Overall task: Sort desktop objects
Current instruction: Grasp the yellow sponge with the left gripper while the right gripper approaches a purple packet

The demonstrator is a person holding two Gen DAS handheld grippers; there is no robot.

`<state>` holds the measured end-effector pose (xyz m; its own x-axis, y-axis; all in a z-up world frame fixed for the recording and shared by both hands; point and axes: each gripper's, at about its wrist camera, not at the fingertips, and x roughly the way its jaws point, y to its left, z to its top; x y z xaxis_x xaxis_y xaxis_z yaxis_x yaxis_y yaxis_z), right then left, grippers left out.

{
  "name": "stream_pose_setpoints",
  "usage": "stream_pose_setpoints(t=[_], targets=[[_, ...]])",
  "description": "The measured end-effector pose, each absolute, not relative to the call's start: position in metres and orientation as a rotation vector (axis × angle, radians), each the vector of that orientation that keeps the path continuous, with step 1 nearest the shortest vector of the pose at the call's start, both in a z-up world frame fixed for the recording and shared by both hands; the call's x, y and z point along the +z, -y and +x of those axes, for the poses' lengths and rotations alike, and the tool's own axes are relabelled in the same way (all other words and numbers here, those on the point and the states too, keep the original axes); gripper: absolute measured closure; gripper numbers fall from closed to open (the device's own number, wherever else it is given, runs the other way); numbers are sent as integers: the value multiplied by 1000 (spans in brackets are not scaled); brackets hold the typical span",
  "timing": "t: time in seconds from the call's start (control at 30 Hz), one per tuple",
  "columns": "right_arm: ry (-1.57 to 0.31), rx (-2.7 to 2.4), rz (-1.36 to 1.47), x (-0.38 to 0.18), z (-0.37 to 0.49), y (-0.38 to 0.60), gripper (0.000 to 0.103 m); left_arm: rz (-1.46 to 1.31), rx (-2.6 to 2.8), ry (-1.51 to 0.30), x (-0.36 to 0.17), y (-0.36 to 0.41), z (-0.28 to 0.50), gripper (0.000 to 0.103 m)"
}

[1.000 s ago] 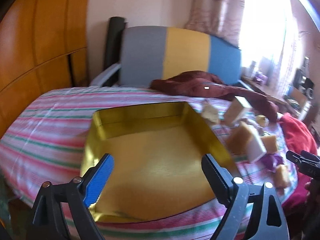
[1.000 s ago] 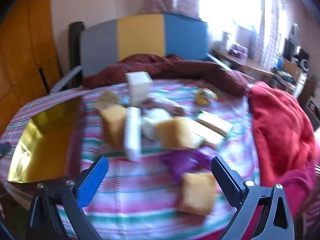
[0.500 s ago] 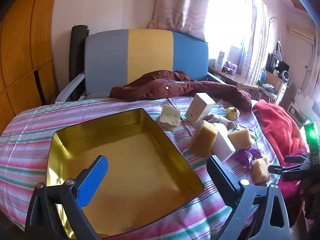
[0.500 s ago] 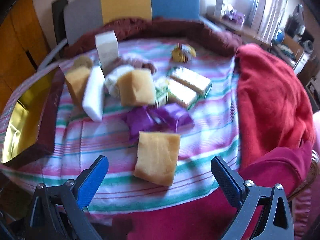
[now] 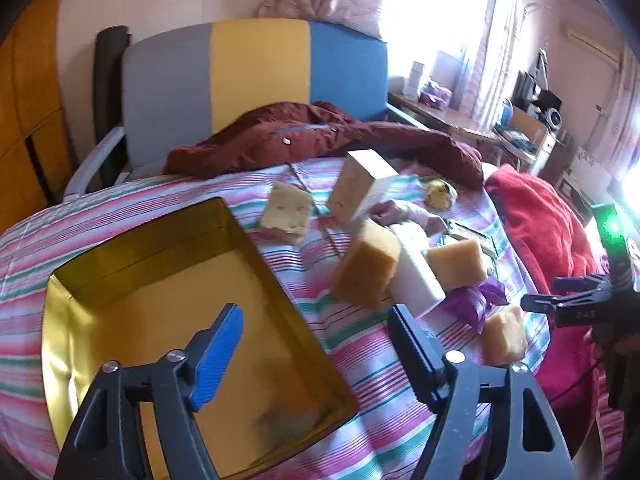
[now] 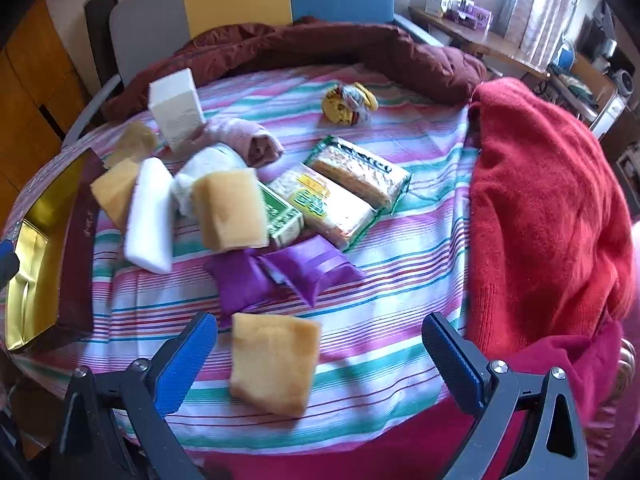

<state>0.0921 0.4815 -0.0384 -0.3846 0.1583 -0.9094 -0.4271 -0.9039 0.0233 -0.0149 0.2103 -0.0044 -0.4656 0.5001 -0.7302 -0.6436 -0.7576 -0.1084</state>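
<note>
The bench point(image 6: 400, 288), draped in a striped cloth, fills both views, with a red sweater point(image 6: 552, 216) heaped along its right side and a maroon jacket point(image 6: 320, 52) across the far edge. At the left sits the gold tin tray point(image 5: 132, 264), nothing inside it. Over its near right corner hangs the left gripper point(image 5: 316, 344), jaws apart with nothing between them, having just been closing. The right gripper point(image 6: 320, 356) stands wide apart over the near edge, a yellow sponge point(image 6: 274, 364) lying on the cloth between its fingers, untouched. Beyond it lie two purple packets point(image 6: 280, 272), then two wrapped cracker packs point(image 6: 344, 192), a white foam block point(image 6: 150, 216), more sponges and a tilted white box point(image 6: 176, 112), clustered mid-bench.
</note>
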Motion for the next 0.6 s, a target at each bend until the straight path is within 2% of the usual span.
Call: stream_pose_setpoints(t=[0.03,0.1,0.33,0.6], targets=[[-380,2321,-1502,-42,91,-486,0,-1033,2208,-245,-5,-215,-16,39],[-398,2319,-1516,-47,87,-493,1,-1049,2186,-265,-8,-226,-20,43],[-402,2341,-1557,-52,72,-508,10,-1013,2144,-385,-11,-269,-29,43],[-357,2352,-1718,-65,54,-518,11,-1032,2075,-515,-32,-309,-48,43]])
